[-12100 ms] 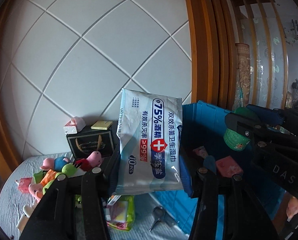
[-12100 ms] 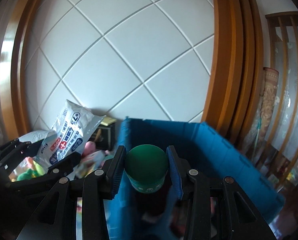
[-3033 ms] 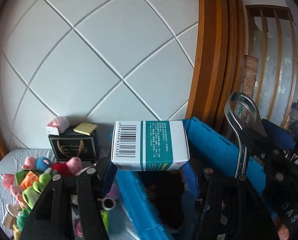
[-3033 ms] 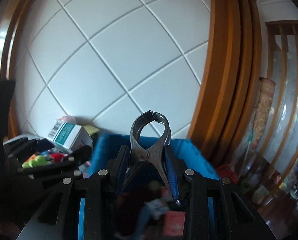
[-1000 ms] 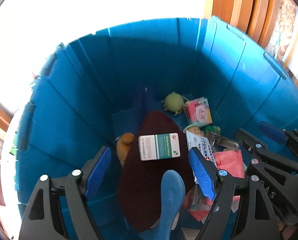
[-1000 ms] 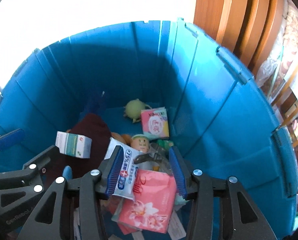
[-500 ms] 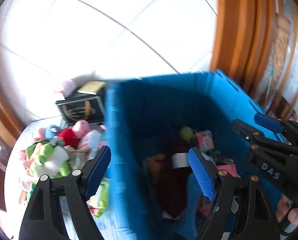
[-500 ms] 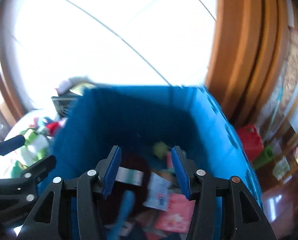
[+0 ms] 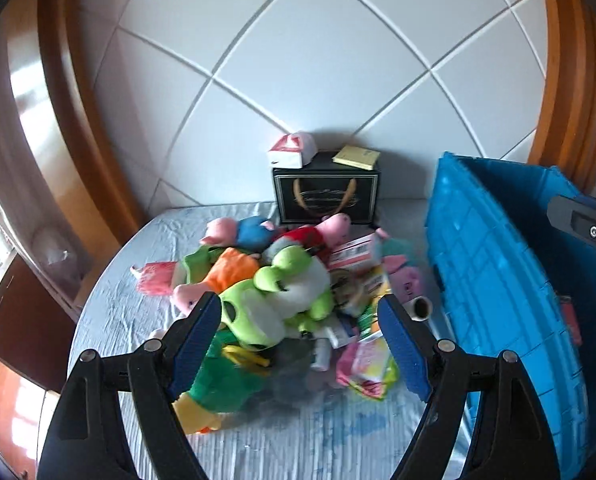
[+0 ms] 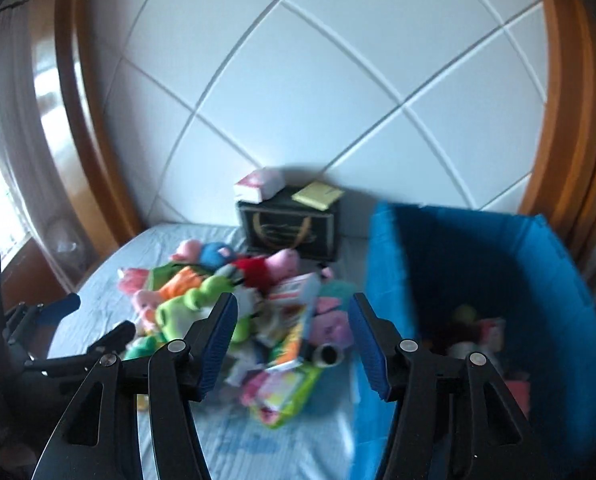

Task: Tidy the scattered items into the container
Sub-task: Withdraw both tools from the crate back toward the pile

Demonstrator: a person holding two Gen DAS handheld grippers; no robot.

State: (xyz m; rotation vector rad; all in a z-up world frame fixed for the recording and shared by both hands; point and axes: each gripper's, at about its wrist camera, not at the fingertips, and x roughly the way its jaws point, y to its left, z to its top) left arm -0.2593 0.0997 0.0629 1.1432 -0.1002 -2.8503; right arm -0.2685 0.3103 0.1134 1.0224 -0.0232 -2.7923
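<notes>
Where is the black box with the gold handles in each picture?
Left wrist view: the black box sits at centre, against the wall behind the toys.
Right wrist view: the box is at centre, just left of the blue bin.
Shared landmark: the yellow pad on top of it.

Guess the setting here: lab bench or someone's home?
Likely a home, probably a bedroom: the toys lie on a wrinkled bedsheet against a padded white headboard with wood trim, beside a blue crate.
</notes>
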